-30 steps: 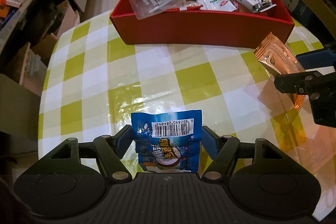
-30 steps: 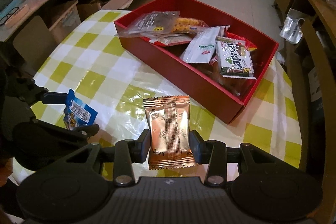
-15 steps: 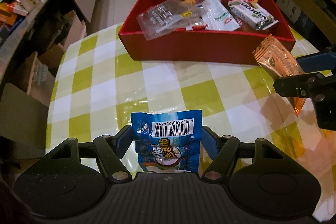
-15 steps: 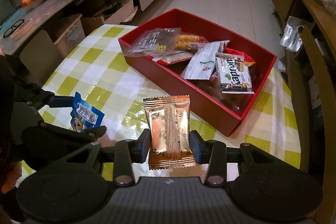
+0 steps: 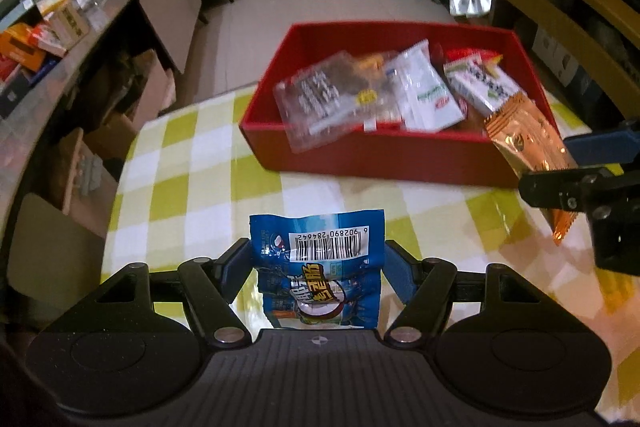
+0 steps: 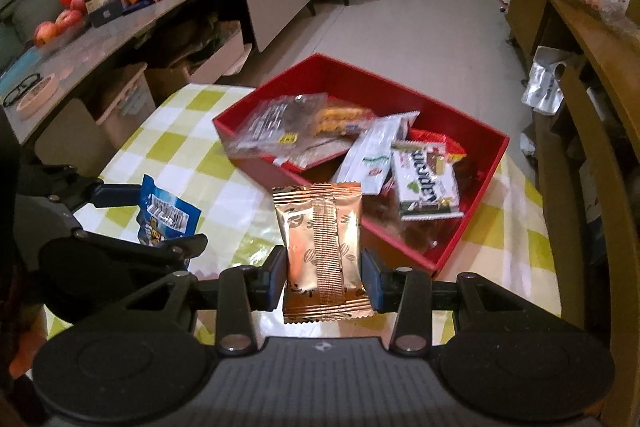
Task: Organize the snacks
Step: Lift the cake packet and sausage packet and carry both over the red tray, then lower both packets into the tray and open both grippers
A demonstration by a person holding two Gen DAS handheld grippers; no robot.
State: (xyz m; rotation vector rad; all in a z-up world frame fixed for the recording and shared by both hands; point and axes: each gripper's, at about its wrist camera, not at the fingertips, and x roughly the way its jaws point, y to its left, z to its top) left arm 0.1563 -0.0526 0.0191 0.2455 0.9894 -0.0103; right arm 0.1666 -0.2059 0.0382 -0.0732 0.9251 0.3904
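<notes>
Both packets have risen with me since a second ago, and the red box (image 5: pixel 384 157) now sits further down in each view, with more of the floor beyond it showing. My left gripper (image 5: pixel 318 259) is clenched on the blue snack packet (image 5: pixel 320 267), barcode side facing up, the pads pressing its two edges. My right gripper (image 6: pixel 324 273) is clamped on the copper-coloured packet (image 6: pixel 322 247), which stands upright between the pads. Each packet hangs clear above the yellow-and-white checked tablecloth (image 5: pixel 184 187). Ahead of both sets of jaws lies the open box, one container, resting on the cloth. Inside it I count a clear bag (image 5: pixel 324 99) leaning over the near wall, a white pouch (image 5: pixel 426 91), a white-and-green bar pack (image 6: pixel 426 187), and a red wrapper (image 6: pixel 436 141) partly buried; further packets underneath are too hidden to count. Beyond the table's left edge runs a cluttered counter (image 6: pixel 120 27).
</notes>
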